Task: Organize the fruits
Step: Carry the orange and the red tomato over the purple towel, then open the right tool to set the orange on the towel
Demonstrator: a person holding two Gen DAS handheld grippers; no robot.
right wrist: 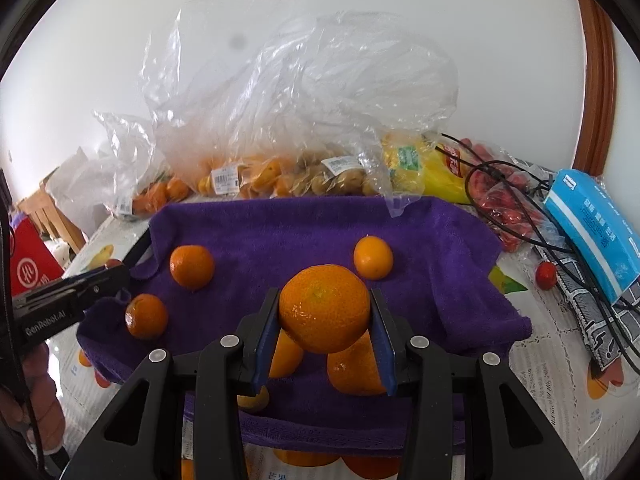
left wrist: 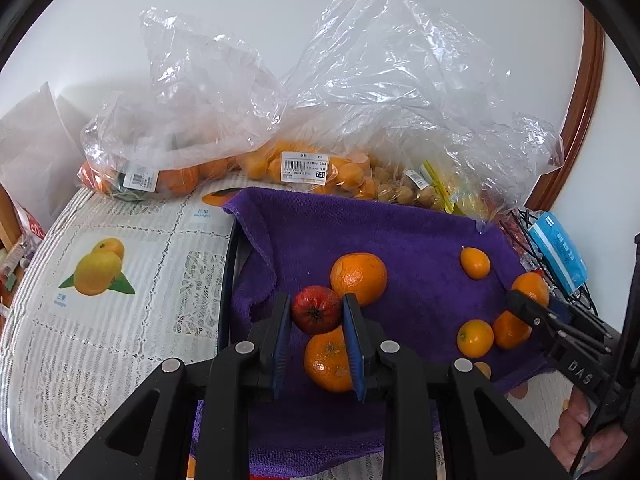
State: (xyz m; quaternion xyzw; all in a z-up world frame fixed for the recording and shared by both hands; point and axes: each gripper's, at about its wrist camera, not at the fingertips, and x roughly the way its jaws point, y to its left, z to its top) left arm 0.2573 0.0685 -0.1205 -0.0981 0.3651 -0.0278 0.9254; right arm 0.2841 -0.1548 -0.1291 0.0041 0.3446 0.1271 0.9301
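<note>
A purple towel (left wrist: 400,248) lines a tray, also in the right wrist view (right wrist: 280,224). My left gripper (left wrist: 316,308) is shut on a small red fruit (left wrist: 315,309) just above the towel, with two tangerines (left wrist: 359,278) beside and below it. My right gripper (right wrist: 325,304) is shut on a tangerine (right wrist: 324,307) held over the towel; it also shows in the left wrist view (left wrist: 528,300). Loose tangerines (right wrist: 192,266) and a kumquat (right wrist: 373,257) lie on the towel.
Clear plastic bags of fruit (left wrist: 304,168) stand behind the tray against the wall. A blue tissue pack (right wrist: 592,224), black cables (right wrist: 532,216) and a red packet lie to the right. A small red fruit (right wrist: 546,274) sits on the patterned tablecloth (left wrist: 120,280).
</note>
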